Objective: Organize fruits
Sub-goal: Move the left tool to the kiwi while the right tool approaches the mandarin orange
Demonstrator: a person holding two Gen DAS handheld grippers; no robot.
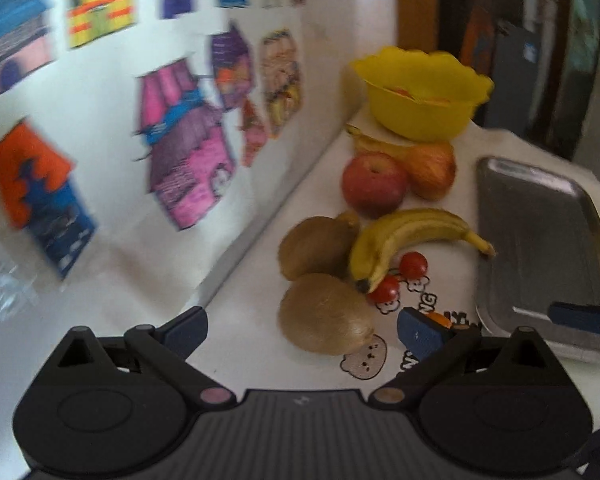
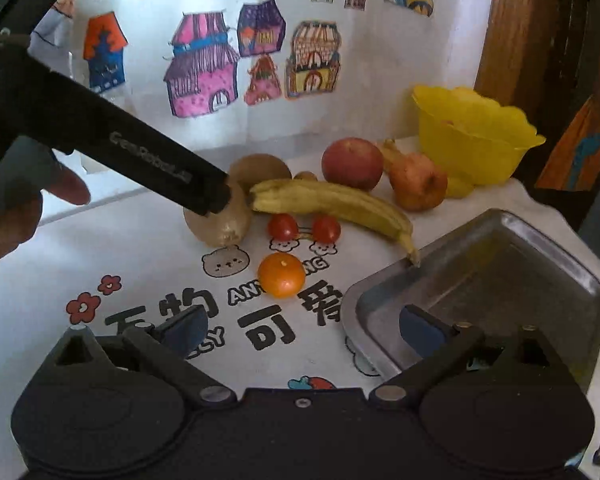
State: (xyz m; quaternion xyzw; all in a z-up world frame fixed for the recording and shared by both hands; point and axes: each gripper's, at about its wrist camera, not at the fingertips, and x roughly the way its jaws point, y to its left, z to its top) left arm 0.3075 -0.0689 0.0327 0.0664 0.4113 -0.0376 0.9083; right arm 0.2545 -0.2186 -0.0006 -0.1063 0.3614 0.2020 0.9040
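Observation:
My left gripper [image 1: 300, 330] is open, its fingers either side of the near kiwi [image 1: 326, 314]. A second kiwi [image 1: 314, 246], a banana [image 1: 404, 236], two cherry tomatoes [image 1: 414, 265], a red apple [image 1: 374, 184] and a pear [image 1: 432, 170] lie beyond it. My right gripper [image 2: 300, 330] is open and empty, its right finger [image 2: 422, 330] over the corner of the metal tray [image 2: 540, 264]. A small orange [image 2: 282, 275] lies just ahead of it. The left gripper's body [image 2: 140, 156] hides part of the near kiwi [image 2: 224, 224].
A yellow bowl [image 1: 424, 92] holding some fruit stands at the back by the wall. The metal tray [image 1: 540, 240] lies on the right of the printed tablecloth [image 2: 100, 240]. A wall with house drawings [image 2: 204, 64] runs behind the fruit.

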